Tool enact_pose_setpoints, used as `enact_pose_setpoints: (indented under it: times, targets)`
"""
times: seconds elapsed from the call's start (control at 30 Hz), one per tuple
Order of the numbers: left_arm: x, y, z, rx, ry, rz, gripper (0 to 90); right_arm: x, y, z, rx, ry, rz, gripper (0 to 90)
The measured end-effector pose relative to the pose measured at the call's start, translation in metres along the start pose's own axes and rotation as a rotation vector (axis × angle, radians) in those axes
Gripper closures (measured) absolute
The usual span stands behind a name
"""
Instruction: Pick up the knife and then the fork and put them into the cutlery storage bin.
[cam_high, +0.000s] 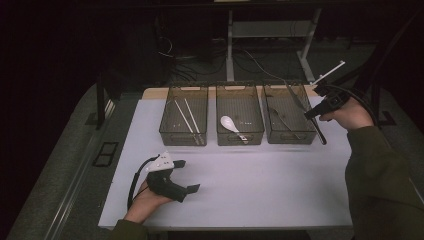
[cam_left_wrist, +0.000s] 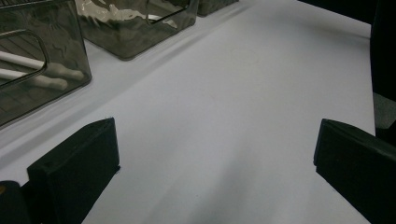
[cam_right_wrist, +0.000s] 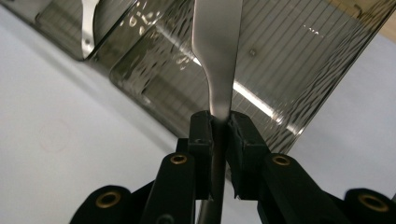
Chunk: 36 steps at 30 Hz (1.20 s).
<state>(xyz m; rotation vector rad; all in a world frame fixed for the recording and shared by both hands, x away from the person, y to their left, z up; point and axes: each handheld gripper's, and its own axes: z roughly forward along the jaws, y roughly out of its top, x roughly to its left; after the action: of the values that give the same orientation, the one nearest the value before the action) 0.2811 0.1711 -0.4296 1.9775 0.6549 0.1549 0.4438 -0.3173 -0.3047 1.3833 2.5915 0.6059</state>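
Note:
My right gripper (cam_high: 311, 114) is shut on a metal knife (cam_high: 298, 102), held up at a slant over the right-hand bin (cam_high: 290, 136). Its blade points toward the bin's far rim and its dark handle hangs down past the bin's near right corner. In the right gripper view the pads (cam_right_wrist: 201, 135) pinch the knife (cam_right_wrist: 217, 56) at its narrow neck, above the ribbed bin (cam_right_wrist: 299, 70). My left gripper (cam_high: 187, 175) rests on the white table (cam_high: 260, 185) near the front left, open, with nothing between its jaws (cam_left_wrist: 215, 168).
Three dark see-through bins stand in a row at the back. The left bin (cam_high: 182, 137) holds white chopsticks (cam_high: 189, 117), the middle bin (cam_high: 239, 85) a white spoon (cam_high: 230, 123), and the right bin another metal utensil (cam_high: 280, 117). The table's right edge lies under my right hand.

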Motion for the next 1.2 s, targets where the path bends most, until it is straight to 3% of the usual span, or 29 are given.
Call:
enact_pose_setpoints:
  times: [0.3,0.53,0.8,1.2]
  targets:
    - [0.0,0.0,-0.001,0.002,0.0,0.001,0.0,-0.01,0.034,0.01,-0.017,-0.031,0.021,79.7]
    - [0.0,0.0,-0.001,0.001,-0.002,0.001,0.0,-0.021,0.049,0.031,-0.027,-0.05,0.046,79.7]
    - [0.0,0.0,-0.001,0.0,-0.005,-0.001,0.0,-0.03,0.05,0.06,0.009,-0.054,0.082,79.7]
    - [0.001,-0.001,0.0,0.006,-0.009,-0.002,0.0,-0.037,0.038,0.096,0.081,-0.06,0.115,79.7]
